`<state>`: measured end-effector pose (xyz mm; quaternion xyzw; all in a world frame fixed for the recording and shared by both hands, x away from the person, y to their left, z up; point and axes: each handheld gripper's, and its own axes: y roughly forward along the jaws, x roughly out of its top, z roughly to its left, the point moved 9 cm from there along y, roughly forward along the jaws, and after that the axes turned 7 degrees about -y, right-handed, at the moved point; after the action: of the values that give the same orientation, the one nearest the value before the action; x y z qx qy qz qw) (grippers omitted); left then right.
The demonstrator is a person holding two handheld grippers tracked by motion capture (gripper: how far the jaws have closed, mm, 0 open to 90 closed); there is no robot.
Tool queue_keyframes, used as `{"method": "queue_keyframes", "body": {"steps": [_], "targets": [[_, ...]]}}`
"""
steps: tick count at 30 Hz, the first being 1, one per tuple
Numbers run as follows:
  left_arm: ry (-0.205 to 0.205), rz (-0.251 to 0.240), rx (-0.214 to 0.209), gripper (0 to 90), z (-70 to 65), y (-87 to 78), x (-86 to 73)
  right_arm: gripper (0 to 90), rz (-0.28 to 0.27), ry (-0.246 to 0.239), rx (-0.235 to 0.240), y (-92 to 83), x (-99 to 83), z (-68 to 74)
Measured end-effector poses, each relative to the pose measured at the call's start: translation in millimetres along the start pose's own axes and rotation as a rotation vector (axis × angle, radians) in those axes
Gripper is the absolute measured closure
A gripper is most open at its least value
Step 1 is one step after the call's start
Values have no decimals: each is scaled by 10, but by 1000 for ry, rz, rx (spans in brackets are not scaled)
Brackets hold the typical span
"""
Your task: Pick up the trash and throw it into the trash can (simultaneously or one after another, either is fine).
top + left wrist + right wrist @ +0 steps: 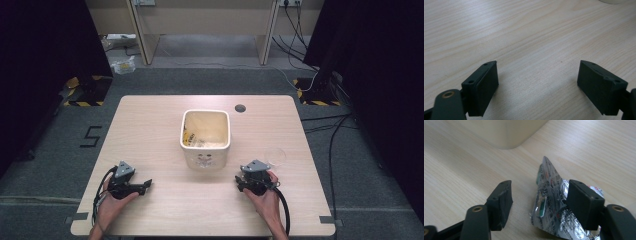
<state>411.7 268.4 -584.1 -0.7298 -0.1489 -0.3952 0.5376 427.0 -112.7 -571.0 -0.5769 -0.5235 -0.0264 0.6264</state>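
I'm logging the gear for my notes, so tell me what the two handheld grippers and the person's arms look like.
Both grippers are black. The left gripper and the right gripper each carry a grey three-cornered plate on top and trail a black cable toward the person. Up close, the blocky jaws have flat pads, small screw holes and brass-coloured pivot rings. The forearms are bare, with no sleeves visible.

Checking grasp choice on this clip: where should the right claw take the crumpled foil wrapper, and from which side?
Probably the raised fold of the wrapper, the ridge that stands up off the table. The right claw is open with that ridge between its jaws, so close straight across it from the person's side; the flat foil beside it offers no edge.
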Motion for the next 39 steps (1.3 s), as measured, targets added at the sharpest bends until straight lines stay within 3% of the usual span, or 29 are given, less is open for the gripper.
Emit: {"method": "queue_keyframes", "body": {"steps": [4,7,8,15,22,28,39], "targets": [[0,2,0,163,0,-1,-1,540,-13,-17,-22,-16,-7,-35],[0,0,0,163,0,0,0,590,-30,-8,-8,-31,-4,-32],[1,1,-1,163,0,-1,-1,673,-41,-24,-11,-49,5,-26],[0,2,0,163,0,-1,-1,786,-84,-87,-1,-128,101,49],[0,0,0,163,0,0,0,818,-145,-108,18,-313,257,91],[1,2,0,162,0,-1,-1,823,-179,-136,2,-484,366,52],[0,2,0,163,0,-2,-1,823,-233,-129,-15,-714,518,-59]]}}
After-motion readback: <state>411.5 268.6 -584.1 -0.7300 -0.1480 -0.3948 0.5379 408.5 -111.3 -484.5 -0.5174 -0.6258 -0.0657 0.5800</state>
